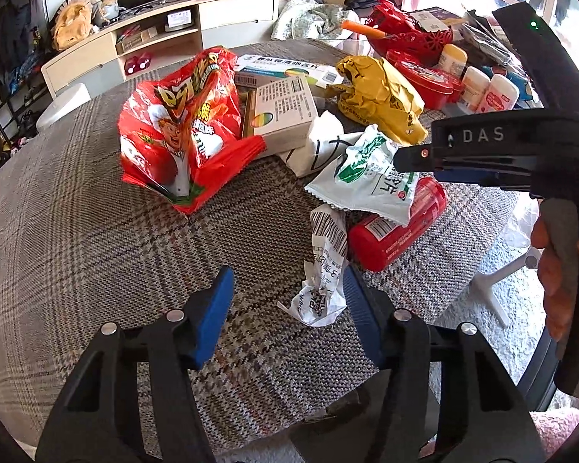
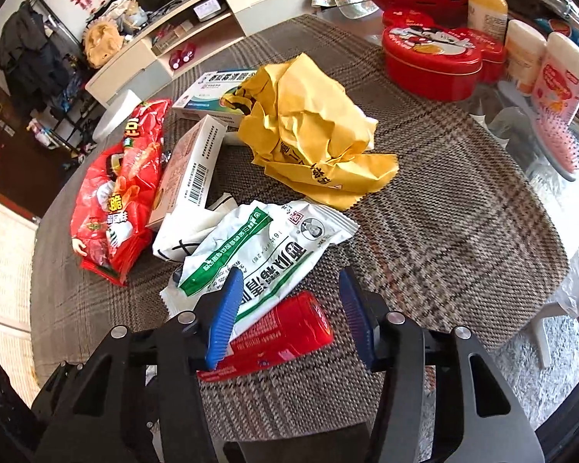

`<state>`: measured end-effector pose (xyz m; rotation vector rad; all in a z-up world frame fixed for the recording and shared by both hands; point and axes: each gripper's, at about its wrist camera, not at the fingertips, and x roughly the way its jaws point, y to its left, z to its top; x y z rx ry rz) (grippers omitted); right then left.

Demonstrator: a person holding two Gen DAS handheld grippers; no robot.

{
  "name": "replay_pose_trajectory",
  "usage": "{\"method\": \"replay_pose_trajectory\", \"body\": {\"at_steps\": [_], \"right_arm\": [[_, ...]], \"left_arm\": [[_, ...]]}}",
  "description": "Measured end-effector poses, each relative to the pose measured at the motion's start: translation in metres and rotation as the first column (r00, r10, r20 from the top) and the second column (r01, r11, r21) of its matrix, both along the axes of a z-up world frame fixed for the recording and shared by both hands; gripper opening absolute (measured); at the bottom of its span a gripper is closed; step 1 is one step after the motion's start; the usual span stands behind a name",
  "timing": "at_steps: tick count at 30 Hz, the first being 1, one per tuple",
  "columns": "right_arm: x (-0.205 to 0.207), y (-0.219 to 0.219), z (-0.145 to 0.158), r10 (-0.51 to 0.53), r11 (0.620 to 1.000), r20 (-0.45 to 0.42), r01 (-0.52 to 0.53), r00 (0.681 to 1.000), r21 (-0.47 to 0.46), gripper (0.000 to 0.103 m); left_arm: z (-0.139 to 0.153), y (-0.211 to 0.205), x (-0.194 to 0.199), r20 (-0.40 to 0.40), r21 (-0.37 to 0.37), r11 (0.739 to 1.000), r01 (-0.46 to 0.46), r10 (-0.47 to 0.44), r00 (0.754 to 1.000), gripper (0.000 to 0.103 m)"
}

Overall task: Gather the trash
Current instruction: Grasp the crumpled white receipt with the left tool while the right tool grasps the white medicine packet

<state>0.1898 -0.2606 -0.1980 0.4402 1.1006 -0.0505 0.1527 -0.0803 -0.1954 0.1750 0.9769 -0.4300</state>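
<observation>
Trash lies on a plaid-covered round table (image 1: 77, 239). My left gripper (image 1: 287, 308) is open and empty; a crumpled white receipt (image 1: 324, 270) lies just inside its right finger. My right gripper (image 2: 289, 316) is open above a red tube (image 2: 278, 335) and a white-green wrapper (image 2: 262, 254). It shows in the left wrist view (image 1: 409, 159) over the same wrapper (image 1: 366, 177) and tube (image 1: 397, 227). A red snack bag (image 1: 181, 127), a beige box (image 1: 281, 112), a crumpled yellow bag (image 1: 382, 96) and a white paper (image 1: 316, 146) lie behind.
A red tin (image 2: 432, 61), lotion bottles (image 2: 559, 77), a red basket (image 1: 409, 31) and a pink brush (image 2: 559, 146) stand at the table's far right. A white-green medicine box (image 2: 216, 92) lies behind the yellow bag. A TV cabinet (image 1: 154, 46) stands beyond the table.
</observation>
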Motion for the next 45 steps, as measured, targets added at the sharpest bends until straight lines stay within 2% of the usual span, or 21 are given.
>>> {"method": "replay_pose_trajectory", "body": {"at_steps": [2, 5, 7, 9, 12, 16, 18, 24, 27, 30, 37, 45], "right_arm": [[0.003, 0.002, -0.001, 0.001, 1.000, 0.000, -0.001, 1.000, -0.002, 0.050], [0.008, 0.006, -0.003, 0.015, 1.000, 0.000, -0.015, 1.000, -0.011, 0.039], [0.009, 0.010, -0.001, 0.024, 0.999, 0.001, -0.024, 1.000, -0.041, 0.036], [0.011, 0.013, 0.000, 0.034, 0.998, 0.005, -0.033, 0.999, -0.053, 0.031], [0.012, 0.014, 0.000, 0.037, 0.997, 0.006, -0.036, 0.999, -0.073, 0.029], [0.012, 0.016, -0.001, 0.041, 0.996, 0.004, -0.040, 0.999, -0.076, 0.028], [0.012, 0.014, 0.001, 0.038, 0.996, 0.011, -0.037, 0.999, -0.086, 0.021], [0.011, 0.013, 0.004, 0.037, 0.994, 0.027, -0.034, 0.999, -0.104, 0.013], [0.010, 0.015, 0.010, 0.037, 0.991, 0.050, -0.030, 0.998, -0.127, 0.009], [0.006, 0.015, 0.019, 0.037, 0.988, 0.077, -0.025, 0.996, -0.152, 0.007], [0.000, 0.008, 0.036, 0.020, 0.990, 0.127, -0.002, 0.992, -0.141, 0.004], [-0.002, 0.007, 0.038, 0.013, 0.991, 0.138, 0.006, 0.990, -0.134, 0.004]], "left_arm": [[-0.003, 0.000, 0.003, -0.009, -0.012, 1.000, -0.004, 0.004, 1.000, 0.053], [-0.006, -0.002, 0.005, -0.019, -0.016, 1.000, 0.008, -0.008, 1.000, 0.046], [-0.006, -0.004, 0.005, -0.017, -0.015, 1.000, 0.020, -0.020, 1.000, 0.042], [-0.007, -0.005, 0.006, -0.018, -0.017, 0.999, 0.026, -0.027, 0.999, 0.033], [-0.009, -0.005, 0.007, -0.032, -0.020, 0.999, 0.030, -0.031, 0.999, 0.026], [-0.013, -0.007, 0.007, -0.044, -0.020, 0.999, 0.033, -0.034, 0.998, 0.025], [-0.012, -0.007, 0.006, -0.045, -0.026, 0.999, 0.039, -0.040, 0.998, 0.025], [-0.019, -0.015, 0.001, -0.037, 0.009, 0.998, 0.068, -0.068, 0.997, 0.025], [-0.017, -0.014, 0.000, -0.039, -0.005, 0.997, 0.071, -0.071, 0.997, 0.015], [-0.015, -0.010, 0.000, -0.036, -0.014, 0.997, 0.073, -0.074, 0.997, 0.012], [-0.001, 0.001, -0.008, 0.000, -0.034, 0.998, 0.045, -0.045, 0.999, 0.010], [0.001, 0.005, -0.010, 0.008, -0.037, 0.999, 0.038, -0.038, 0.999, 0.009]]}}
